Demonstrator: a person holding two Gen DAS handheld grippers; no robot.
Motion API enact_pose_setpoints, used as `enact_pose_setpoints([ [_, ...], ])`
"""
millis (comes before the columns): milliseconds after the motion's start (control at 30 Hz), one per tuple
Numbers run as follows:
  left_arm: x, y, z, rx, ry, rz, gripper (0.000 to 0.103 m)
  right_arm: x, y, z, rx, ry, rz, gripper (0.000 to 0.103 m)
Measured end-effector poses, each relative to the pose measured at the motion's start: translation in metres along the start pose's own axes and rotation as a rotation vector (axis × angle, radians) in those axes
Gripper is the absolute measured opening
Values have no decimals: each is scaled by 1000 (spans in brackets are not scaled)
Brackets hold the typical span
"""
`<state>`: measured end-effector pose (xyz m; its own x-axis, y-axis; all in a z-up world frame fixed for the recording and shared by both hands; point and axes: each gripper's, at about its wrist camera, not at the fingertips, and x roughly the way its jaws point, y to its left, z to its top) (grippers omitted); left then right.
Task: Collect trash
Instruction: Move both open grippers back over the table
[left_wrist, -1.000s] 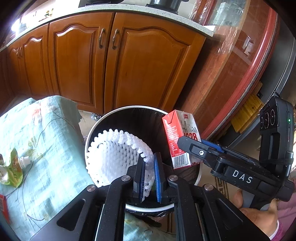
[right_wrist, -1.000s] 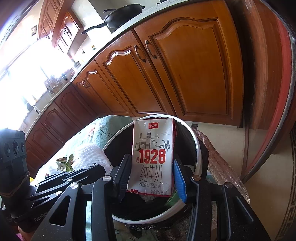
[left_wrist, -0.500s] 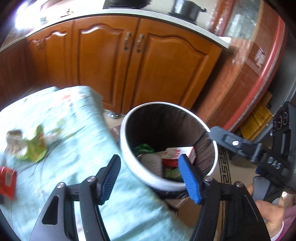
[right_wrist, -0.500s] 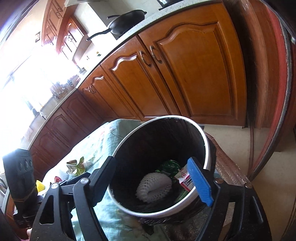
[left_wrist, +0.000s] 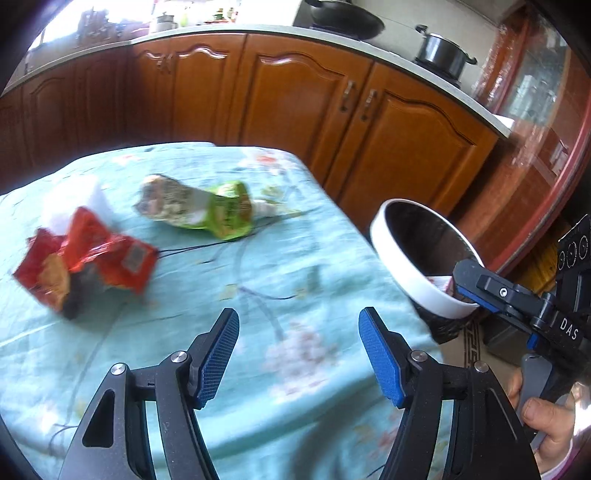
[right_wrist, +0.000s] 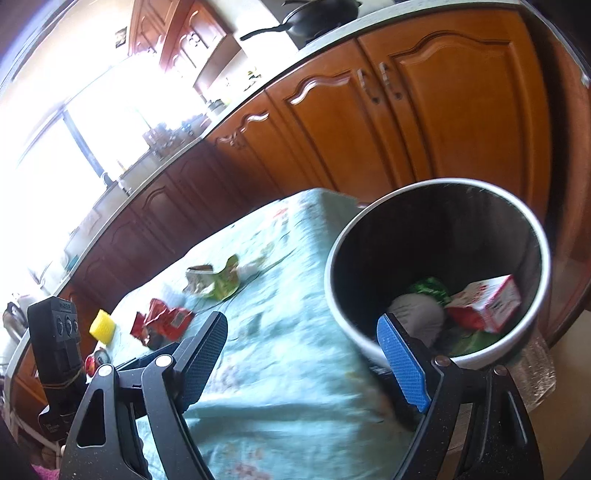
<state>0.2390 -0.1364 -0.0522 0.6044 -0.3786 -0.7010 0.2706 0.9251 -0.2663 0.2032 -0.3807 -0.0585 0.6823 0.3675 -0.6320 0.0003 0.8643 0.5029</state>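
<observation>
Lying crumpled on tablecloth (left_wrist: 295, 266): red wrapper (left_wrist: 88, 258), green pouch (left_wrist: 210, 210) | left tool (left_wrist: 299, 350), right tool (right_wrist: 303, 354): apart, empty

The left wrist view is taken from behind the black, blue-padded left gripper (left_wrist: 298, 349), looking steeply down and close over the pale turquoise floral tablecloth (left_wrist: 258, 266), with the round white-rimmed black bin (left_wrist: 406, 284) at its right edge. The right wrist view is taken from behind the matching right gripper (right_wrist: 301, 360), tilted, facing down into that bin (right_wrist: 345, 314) at close range. The cloth (right_wrist: 288, 362), bin, crumpled red wrapper (left_wrist: 92, 258) (right_wrist: 162, 323), crumpled green packet (left_wrist: 207, 214) (right_wrist: 216, 280) and brown wooden cabinets (left_wrist: 295, 107) (right_wrist: 424, 118) are shared.
</observation>
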Motion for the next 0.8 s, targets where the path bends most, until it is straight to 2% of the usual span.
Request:
enact_pose_setpoints([
  [433, -67, 91, -25, -146, -56, 106, 67, 52, 90, -35, -122, 126, 123, 85],
  [800, -91, 148, -27, -255, -77, 158, 67, 89, 145, -46, -197, 192, 188, 83],
])
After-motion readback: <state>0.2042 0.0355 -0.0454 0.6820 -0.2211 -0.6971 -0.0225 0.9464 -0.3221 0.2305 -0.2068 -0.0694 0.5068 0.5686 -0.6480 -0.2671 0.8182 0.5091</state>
